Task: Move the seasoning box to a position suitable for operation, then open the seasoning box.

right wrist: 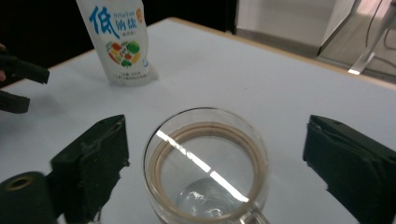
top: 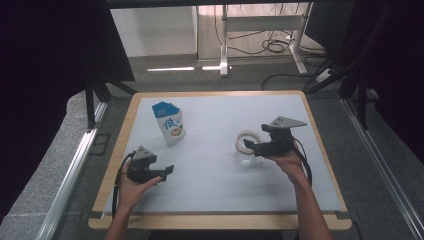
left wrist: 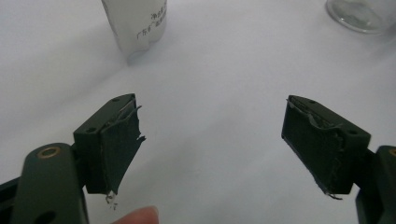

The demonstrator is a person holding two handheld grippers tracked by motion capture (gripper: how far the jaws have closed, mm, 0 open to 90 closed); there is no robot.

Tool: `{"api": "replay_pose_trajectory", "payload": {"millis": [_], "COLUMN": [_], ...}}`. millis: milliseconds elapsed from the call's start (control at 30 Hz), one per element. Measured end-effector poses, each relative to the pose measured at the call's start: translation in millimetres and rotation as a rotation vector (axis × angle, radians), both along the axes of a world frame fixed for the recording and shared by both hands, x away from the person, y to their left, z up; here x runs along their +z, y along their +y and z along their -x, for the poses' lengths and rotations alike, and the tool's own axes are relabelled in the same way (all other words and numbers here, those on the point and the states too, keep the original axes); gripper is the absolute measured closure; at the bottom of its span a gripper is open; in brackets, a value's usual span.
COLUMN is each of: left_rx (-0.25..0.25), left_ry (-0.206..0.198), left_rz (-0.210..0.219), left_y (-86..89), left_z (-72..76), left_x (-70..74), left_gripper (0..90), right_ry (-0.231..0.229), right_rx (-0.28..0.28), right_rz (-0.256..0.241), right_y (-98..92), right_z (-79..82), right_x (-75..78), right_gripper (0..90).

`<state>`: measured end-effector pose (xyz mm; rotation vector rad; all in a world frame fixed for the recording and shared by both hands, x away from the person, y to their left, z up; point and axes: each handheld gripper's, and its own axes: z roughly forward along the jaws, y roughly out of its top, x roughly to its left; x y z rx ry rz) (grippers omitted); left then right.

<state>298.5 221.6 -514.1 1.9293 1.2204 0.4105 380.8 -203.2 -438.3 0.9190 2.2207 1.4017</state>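
Straddling glass mug [right wrist: 208, 163] with right gripper [right wrist: 215, 163] fingers spread wide; risking tipping it toward twelve o'clock if closing off-centre.

— Between the left gripper [top: 165, 172] and the right gripper [top: 256, 145]?
— Bare table [top: 210, 170], open passage.
— Obstacles?
— Upright salt pouch [top: 170, 122] at rear left; glass mug [right wrist: 208, 165] between the right jaws, just beside the tape roll [top: 246, 141].

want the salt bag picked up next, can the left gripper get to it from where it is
Probably yes. The left gripper is open, and bare table lies between it and the standing bag. The glass sits off by the right gripper.
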Motion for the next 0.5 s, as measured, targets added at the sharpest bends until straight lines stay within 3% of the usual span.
{"api": "replay_pose_trajectory", "payload": {"millis": [33, 100, 133, 167, 200, 300, 367, 400, 467, 500], "left_rx": [-0.002, -0.006, -0.006, -0.003, -0.003, -0.005, -0.007, -0.007, -0.015, -0.015], "left_ry": [-0.006, -0.016, -0.016, -0.018, -0.018, -0.022, -0.025, -0.025, -0.022, -0.022], "left_rz": [-0.004, -0.005, -0.005, -0.014, -0.014, -0.019, -0.017, -0.017, -0.021, -0.021], "left_y": [0.2, -1.2, -1.2, -2.9, -2.9, -5.3, -7.5, -7.5, -9.8, -9.8], "left_z": [0.2, 0.1, 0.1, -0.8, -0.8, -2.1, -2.8, -2.8, -2.4, -2.4], "left_x": [0.3, -0.1, -0.1, -0.9, -0.9, -1.5, -1.2, -1.2, -2.4, -2.4], "left_gripper": [19.8, 19.9, 20.0, 20.0, 19.9, 20.2, 21.0, 21.3, 21.7, 22.0], "right_ry": [-0.031, -0.047, -0.047, -0.064, -0.061, -0.064, -0.073, -0.073, -0.072, -0.072], "right_rx": [-0.048, -0.06, -0.06, -0.059, -0.064, -0.072, -0.095, -0.095, -0.112, -0.112], "right_rz": [-0.03, -0.068, -0.068, -0.103, -0.112, -0.104, -0.129, -0.129, -0.123, -0.123], "right_y": [-9.6, -19.4, -19.4, -28.2, -31.1, -36.0, -44.5, -44.5, -50.9, -50.9], "right_z": [7.0, 13.6, 13.6, 18.6, 19.5, 21.4, 23.0, 23.0, 22.5, 22.5], "right_x": [1.5, 0.9, 0.9, -2.2, -3.1, -3.3, -4.3, -4.3, -4.8, -4.8], "right_gripper": [21.8, 30.9, 30.9, 41.0, 44.3, 53.9, 68.2, 68.2, 79.5, 79.5]}}
